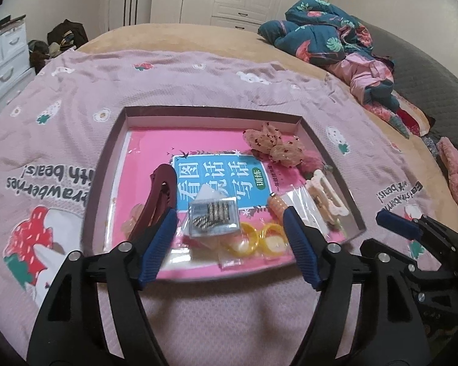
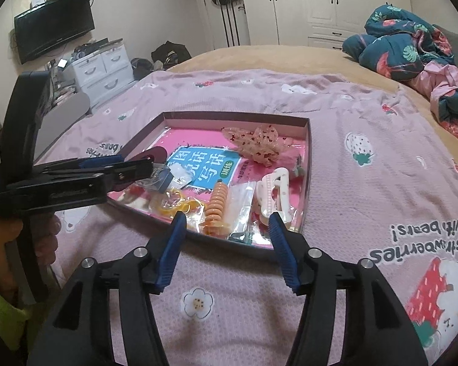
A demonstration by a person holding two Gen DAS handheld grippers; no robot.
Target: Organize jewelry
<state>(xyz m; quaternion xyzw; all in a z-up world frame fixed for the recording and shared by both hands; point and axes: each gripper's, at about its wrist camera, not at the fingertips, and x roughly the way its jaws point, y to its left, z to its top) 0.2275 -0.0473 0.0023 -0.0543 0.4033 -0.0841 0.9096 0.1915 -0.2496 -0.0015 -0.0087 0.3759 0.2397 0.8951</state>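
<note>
A shallow box tray (image 1: 131,113) (image 2: 308,140) lies on the bed, lined with a pink book. In it are a maroon hair claw (image 1: 158,195), a clear packet of metal clips (image 1: 213,216), two yellow rings (image 1: 259,238), an orange spiral hair tie (image 2: 218,201), a white hair claw (image 2: 274,192) and a sheer bow scrunchie (image 1: 268,143) (image 2: 256,143). My left gripper (image 1: 229,213) is open, its fingers on either side of the clip packet. My right gripper (image 2: 227,218) is open over the tray's near edge, by the orange tie and white claw.
A lilac strawberry-print blanket (image 1: 198,82) covers the bed. Crumpled teal and pink bedding (image 1: 329,30) lies at the far right. White drawers (image 2: 103,67) and a TV (image 2: 55,24) stand left of the bed. The left gripper's body (image 2: 61,183) reaches in from the left.
</note>
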